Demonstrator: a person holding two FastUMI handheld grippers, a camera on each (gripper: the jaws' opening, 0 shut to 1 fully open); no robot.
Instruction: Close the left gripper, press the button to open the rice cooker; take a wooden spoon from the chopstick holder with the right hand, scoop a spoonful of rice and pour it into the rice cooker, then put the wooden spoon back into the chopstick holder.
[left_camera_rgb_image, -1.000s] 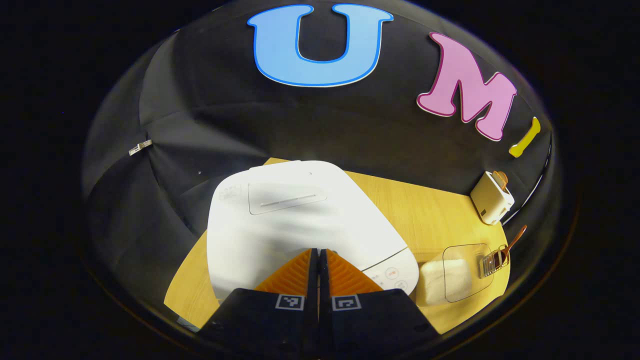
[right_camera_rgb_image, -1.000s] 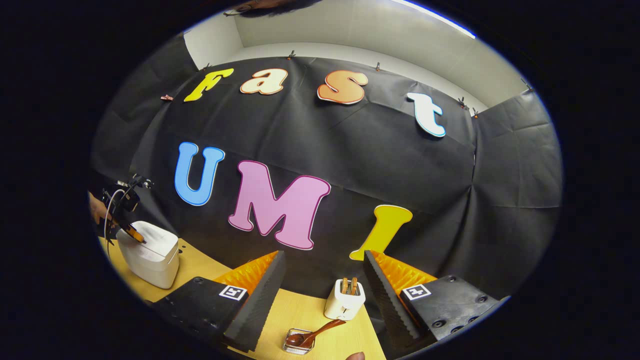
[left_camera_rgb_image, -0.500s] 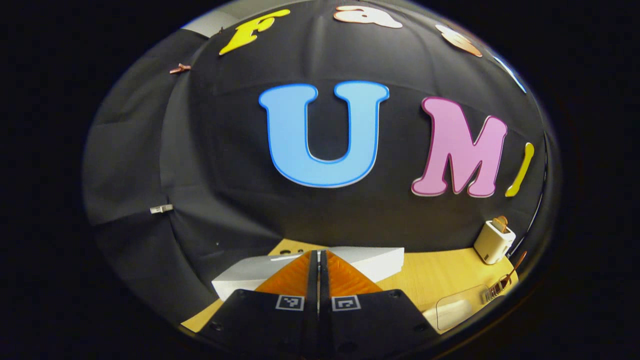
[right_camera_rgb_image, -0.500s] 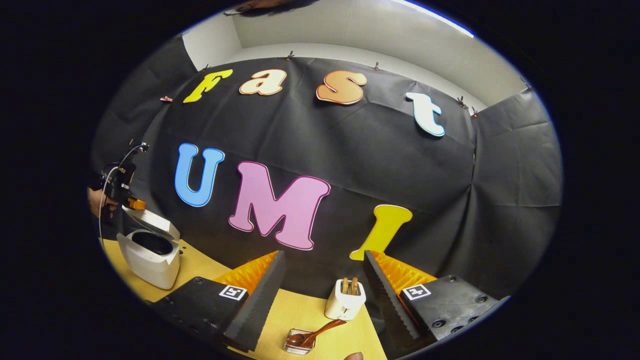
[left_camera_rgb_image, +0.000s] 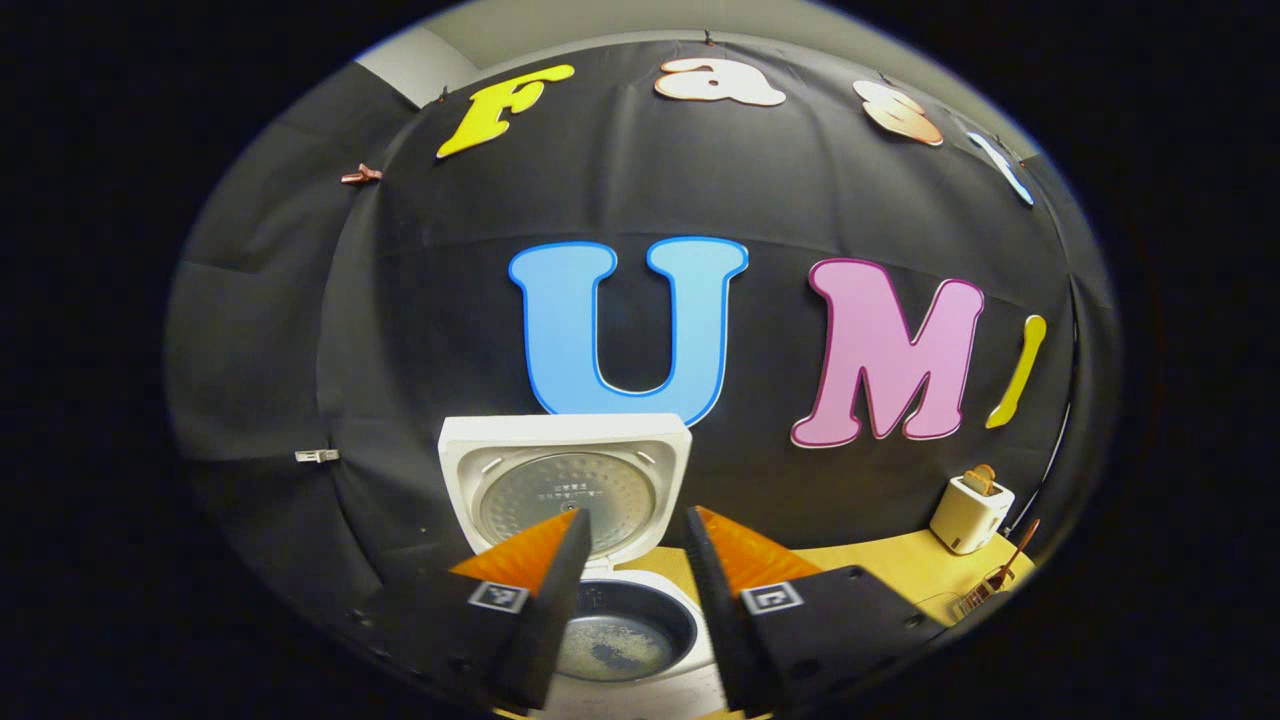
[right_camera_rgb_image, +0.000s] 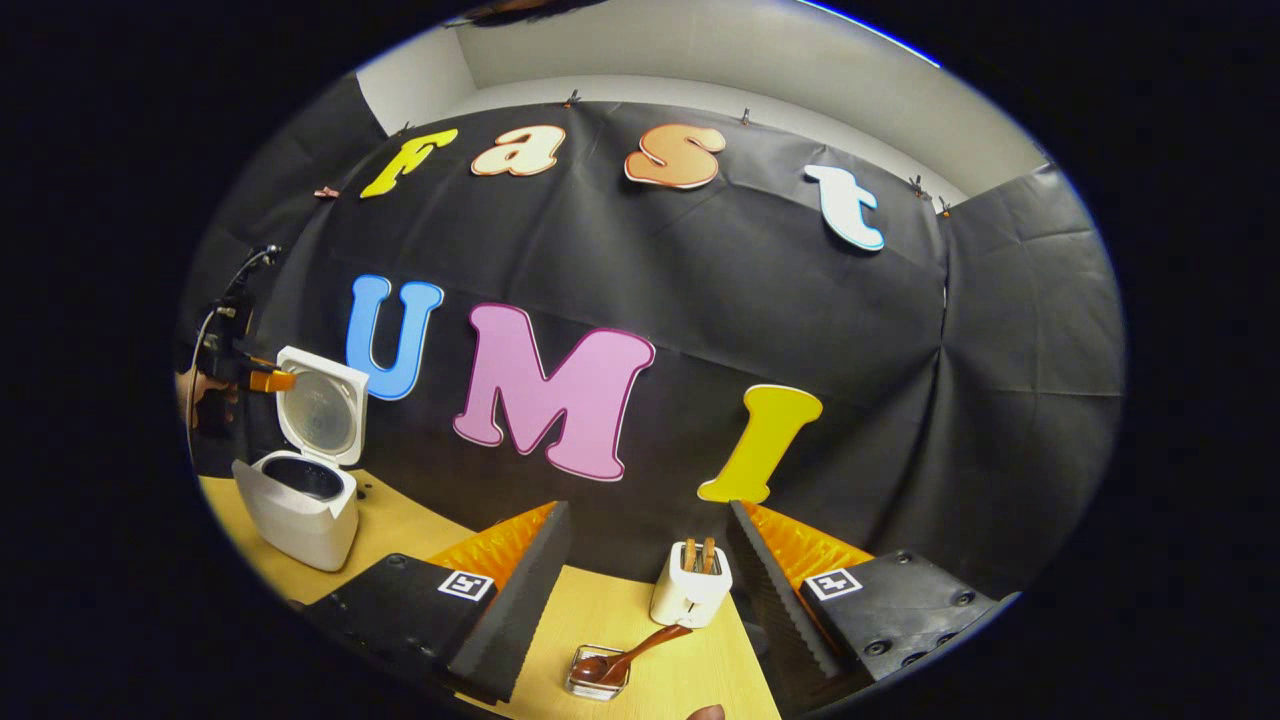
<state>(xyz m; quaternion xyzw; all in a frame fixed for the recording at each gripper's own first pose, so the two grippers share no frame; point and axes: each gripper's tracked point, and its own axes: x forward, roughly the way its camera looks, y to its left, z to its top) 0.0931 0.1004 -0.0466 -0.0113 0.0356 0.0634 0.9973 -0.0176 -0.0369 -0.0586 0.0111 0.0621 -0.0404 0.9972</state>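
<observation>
1. Left gripper (left_camera_rgb_image: 628, 560): fingers parted by a moderate gap, nothing between them, touching nothing. It hangs above the rice cooker (left_camera_rgb_image: 620, 640), whose lid (left_camera_rgb_image: 565, 490) stands upright and open behind the fingertips
2. Right gripper (right_camera_rgb_image: 650, 560): fingers spread wide, nothing held. It hovers over the wooden table (right_camera_rgb_image: 640, 620), with the toaster (right_camera_rgb_image: 690, 590) visible in the gap between the fingers
3. Wooden spoon (right_camera_rgb_image: 625, 662): rests tilted in the clear chopstick holder (right_camera_rgb_image: 590, 680), bowl end down and handle slanting up to the right, just in front of the toaster
4. The left gripper view looks straight down into the cooker's inner pot (left_camera_rgb_image: 622, 632); its base shows a dull patch, contents not determinable
5. The right gripper view shows the whole cooker from the side at far left, well apart from the holder, with the other gripper and the hand (right_camera_rgb_image: 205, 385) holding it level with the raised lid
6. In the left gripper view the holder and spoon sit at the far right edge, small and partly cut off; the cooker's front and its button are hidden below the fingers
</observation>
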